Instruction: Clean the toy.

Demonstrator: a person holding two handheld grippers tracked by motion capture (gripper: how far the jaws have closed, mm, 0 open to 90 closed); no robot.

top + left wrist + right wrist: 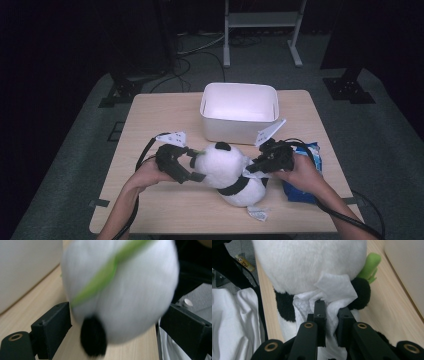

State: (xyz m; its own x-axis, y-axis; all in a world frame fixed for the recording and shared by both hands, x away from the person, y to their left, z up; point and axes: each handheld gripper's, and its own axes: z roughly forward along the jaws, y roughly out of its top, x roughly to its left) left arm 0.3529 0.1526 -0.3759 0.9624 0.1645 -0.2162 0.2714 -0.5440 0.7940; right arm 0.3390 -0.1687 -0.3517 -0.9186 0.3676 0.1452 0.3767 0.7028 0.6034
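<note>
Plush panda [227,170]: lies at table [150,120] centre, just in front of the white bin [239,111]; long axis runs from head at upper left to body at lower right.
Green leaf [369,267]: on the panda's head.
Left gripper [192,165]: jaws wide, flanking the head; contact cannot be confirmed.
Right gripper [333,315]: jaws narrow, clamped on a white tissue [335,290] against the panda.
Blue packet [305,187]: under the right hand [305,175]; print unreadable.

— What do the grippers look like?
— The left gripper [192,162] and right gripper [255,167] are black, each with a pale three-cornered plate on top and a black cable trailing off.
— Any markings?
— Brass-ringed holes in the linkage behind the blocky black jaws. Forearms bare.
</note>
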